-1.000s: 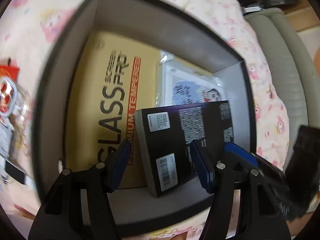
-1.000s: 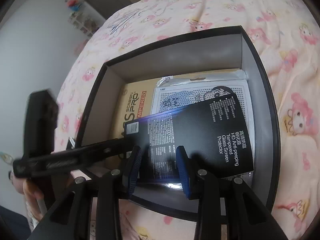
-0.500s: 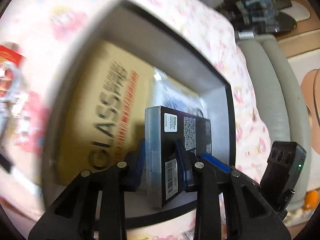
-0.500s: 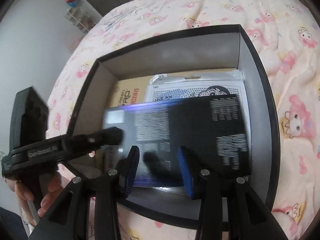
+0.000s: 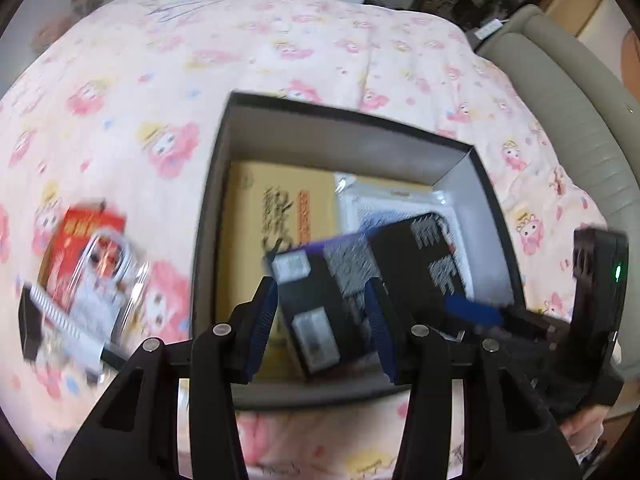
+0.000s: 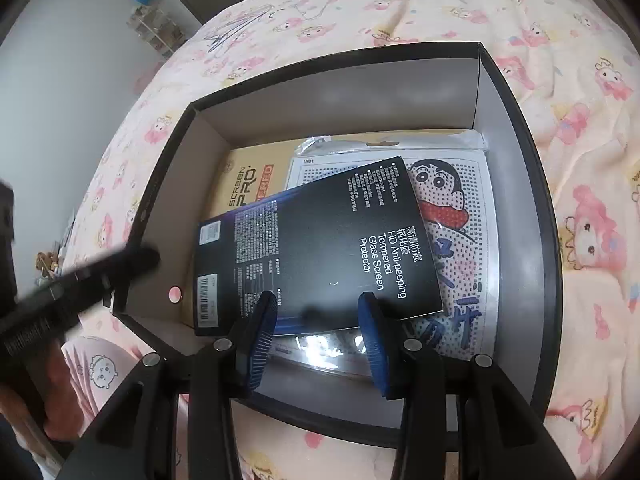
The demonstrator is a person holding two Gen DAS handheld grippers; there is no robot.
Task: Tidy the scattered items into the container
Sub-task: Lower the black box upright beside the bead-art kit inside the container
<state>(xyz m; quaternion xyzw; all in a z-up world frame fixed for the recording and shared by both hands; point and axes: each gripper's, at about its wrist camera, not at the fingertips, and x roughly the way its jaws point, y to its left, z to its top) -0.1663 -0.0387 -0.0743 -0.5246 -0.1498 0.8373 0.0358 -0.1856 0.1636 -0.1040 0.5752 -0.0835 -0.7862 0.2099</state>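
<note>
Black Packet Lying Tilted Inside the Dark Box

Black card forms the flat packet [image 6: 320,248], which is printed with white text reading "HD Anti-peeping Tempered Glass Screen Protector" and carries white barcode labels at its left end. It is seen at the centre of the right wrist frame, inside the dark box [image 6: 516,92], laid askew over a yellow packet [image 6: 240,184] at the left and a clear-wrapped cartoon sheet [image 6: 452,216] at the right.

In the right wrist frame, the right gripper [image 6: 316,332] is seen at the lower centre, its blue pads standing partly apart on either side of the packet's near edge. No pressing on the packet can be made out, so the jaws are read as open. In the left wrist frame, the left gripper [image 5: 324,320] is seen at the lower centre with its jaws opening. The labelled end of the packet appears between the pads in the picture, blurred, and no contact is visible.

The box walls rise grey on all four sides, and bare floor is left along the near wall. Outside the box, at the left of the left wrist frame, a red packet [image 5: 88,232] and a blurred clear pack [image 5: 104,280] are seen on the pink patterned blanket [image 5: 200,60].
</note>
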